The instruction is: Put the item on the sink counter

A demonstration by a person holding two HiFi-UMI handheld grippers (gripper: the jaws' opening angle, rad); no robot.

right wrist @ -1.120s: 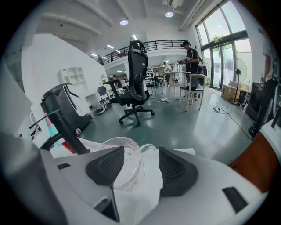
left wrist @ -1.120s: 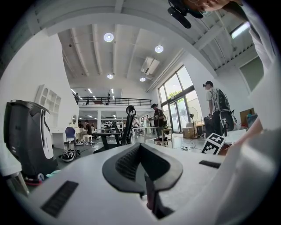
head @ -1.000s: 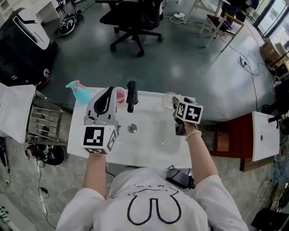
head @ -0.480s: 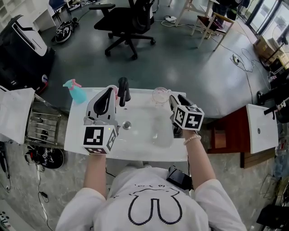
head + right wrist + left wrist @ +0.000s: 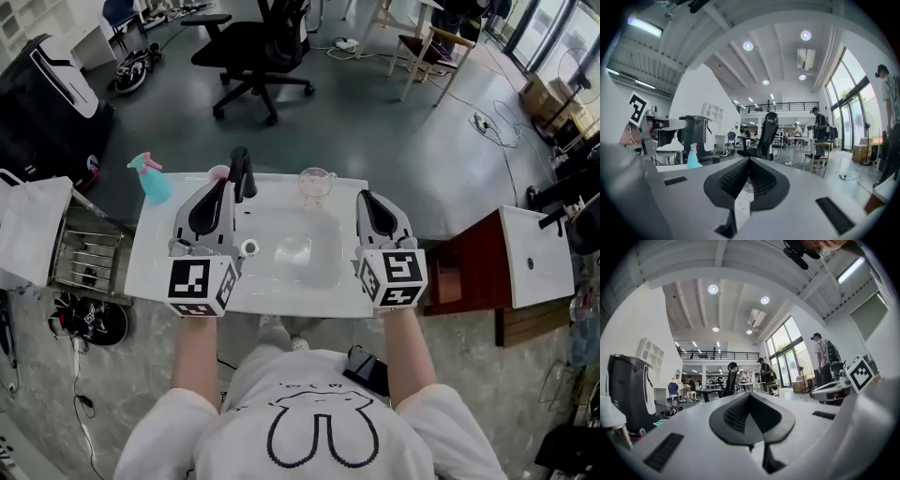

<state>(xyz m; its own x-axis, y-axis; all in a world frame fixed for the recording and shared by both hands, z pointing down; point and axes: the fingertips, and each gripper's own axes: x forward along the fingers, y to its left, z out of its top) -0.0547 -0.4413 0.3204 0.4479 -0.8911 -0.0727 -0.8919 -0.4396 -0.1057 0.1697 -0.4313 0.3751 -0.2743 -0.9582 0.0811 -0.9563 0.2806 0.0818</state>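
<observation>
The right claw [image 5: 373, 204] hovers over the counter's [image 5: 155, 262] right edge, its jaws closing right together on nothing. The left claw [image 5: 208, 202], also pinched shut and empty, hangs over the left side. The glass cup [image 5: 317, 184] stands upright at the far edge, behind the basin. The placing looks done; what remains is probably just drawing both claws clear.

I see a white bench [image 5: 150, 262] with a basin [image 5: 302, 251] sunk in its middle and a drain [image 5: 248, 247] at the basin's left. Along the back edge stand a black tap [image 5: 242, 169], a pink cup [image 5: 218, 172] just left of it, and a clear glass mug [image 5: 316, 184] to its right. A teal spray bottle [image 5: 154, 180] stands at the back left corner.
</observation>
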